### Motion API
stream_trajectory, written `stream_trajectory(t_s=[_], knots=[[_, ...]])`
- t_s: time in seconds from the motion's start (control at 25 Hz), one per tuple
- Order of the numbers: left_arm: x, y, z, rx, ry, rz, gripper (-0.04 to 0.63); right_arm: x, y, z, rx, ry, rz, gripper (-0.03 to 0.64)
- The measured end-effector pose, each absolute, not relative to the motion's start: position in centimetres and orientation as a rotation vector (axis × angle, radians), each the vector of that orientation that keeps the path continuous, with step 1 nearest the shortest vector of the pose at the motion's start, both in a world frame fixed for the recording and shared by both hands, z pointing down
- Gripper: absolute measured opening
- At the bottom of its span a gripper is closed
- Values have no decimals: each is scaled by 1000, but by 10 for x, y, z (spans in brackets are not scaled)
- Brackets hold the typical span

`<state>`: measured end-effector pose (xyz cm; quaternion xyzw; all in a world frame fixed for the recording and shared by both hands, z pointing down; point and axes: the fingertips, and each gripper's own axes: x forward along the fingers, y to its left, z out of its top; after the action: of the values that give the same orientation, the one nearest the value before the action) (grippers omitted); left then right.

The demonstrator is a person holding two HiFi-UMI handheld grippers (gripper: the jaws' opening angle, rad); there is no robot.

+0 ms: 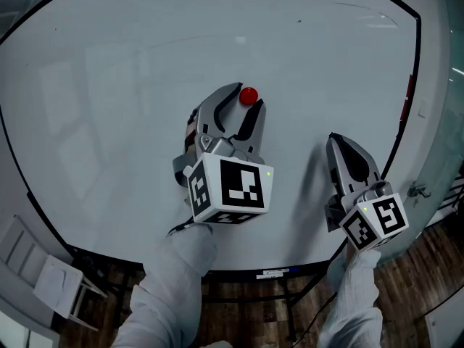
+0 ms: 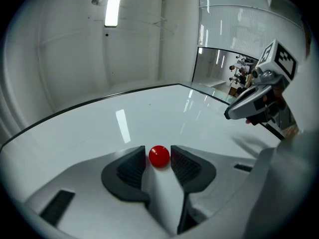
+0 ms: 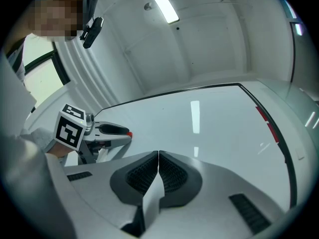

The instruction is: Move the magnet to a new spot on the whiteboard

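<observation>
Closest thing to me is the person's white sleeves, one arm going up to each of the two tongs. The left gripper is the one with the big marker cube facing back, and it's got the magnet between its jaws. That's a little red ball-looking thing, pinched right at the tips of the dark ribbed pads. The jaws are only about as far apart as the magnet is wide. The magnet looks like it's still sitting against the whiteboard, roughly mid-board and well away from every edge.

The right gripper is off to the side, down toward the board's lower right corner and close to the right edge. Its jaws are pressed completely together with nothing in them, tip pointing up along the board. The two tongs are well apart, not touching each other.

The board itself is glossy and blank, with a ceiling light reflecting off it and a thin dark frame running round it. There's a red strip on the right edge.
</observation>
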<state>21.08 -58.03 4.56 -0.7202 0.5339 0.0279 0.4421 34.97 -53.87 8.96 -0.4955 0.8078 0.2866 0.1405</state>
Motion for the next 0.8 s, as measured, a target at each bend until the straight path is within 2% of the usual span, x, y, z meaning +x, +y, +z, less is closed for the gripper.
stream_trajectory(t_s=[0.12,0.8], knots=[[214,-580,48,-1788,1314,57,118,348,-539,91,-1430,2333,823,28],[204,-582,58,-1815,1285,23,123,342,-530,100,-1459,2352,819,28]])
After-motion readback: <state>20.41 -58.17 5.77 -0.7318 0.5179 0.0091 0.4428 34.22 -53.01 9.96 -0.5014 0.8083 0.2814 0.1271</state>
